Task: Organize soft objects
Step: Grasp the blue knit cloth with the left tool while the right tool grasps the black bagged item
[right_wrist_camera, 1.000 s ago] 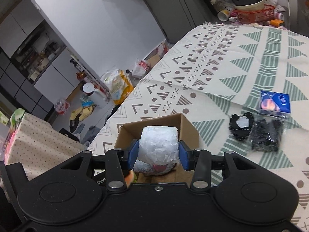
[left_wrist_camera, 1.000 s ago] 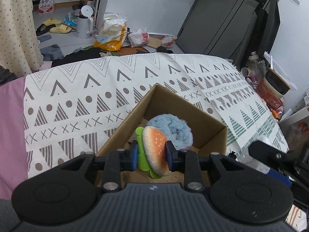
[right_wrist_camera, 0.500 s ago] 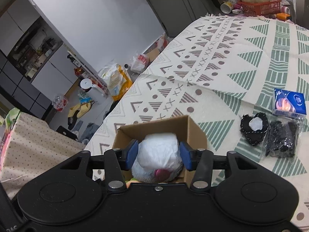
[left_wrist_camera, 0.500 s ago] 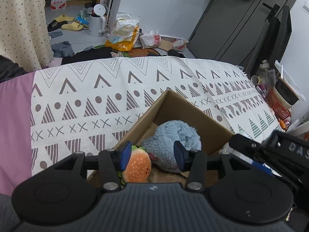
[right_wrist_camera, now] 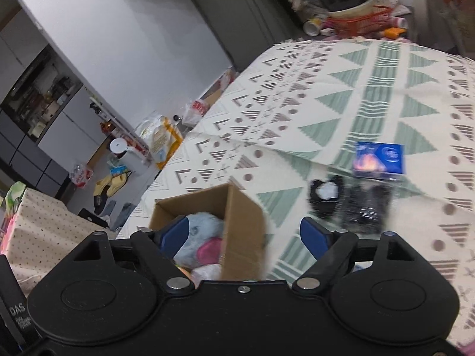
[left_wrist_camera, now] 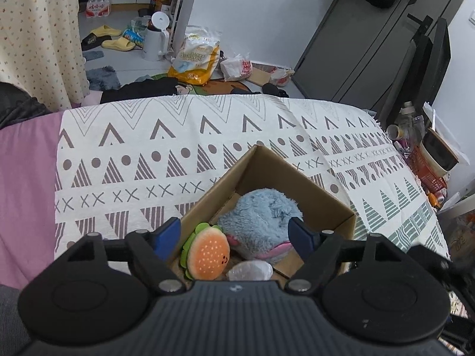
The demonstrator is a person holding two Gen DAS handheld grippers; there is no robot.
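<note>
Cardboard box point(left_wrist_camera: 323, 198) holds your burger plush point(left_wrist_camera: 209, 252) and blue plush point(left_wrist_camera: 261, 219); both tongs, left point(left_wrist_camera: 234, 234) and right point(right_wrist_camera: 245, 234), gape empty.

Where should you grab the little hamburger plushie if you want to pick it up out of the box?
Probably by its edges, from above. The round orange hamburger plush toy stands on edge in the brown cardboard box, bun face showing, leaning by the near-left wall beside the fluffy blue plush toy. The box walls block the sides, so lower open fingers and pinch across its thin green-frilled rim.
</note>
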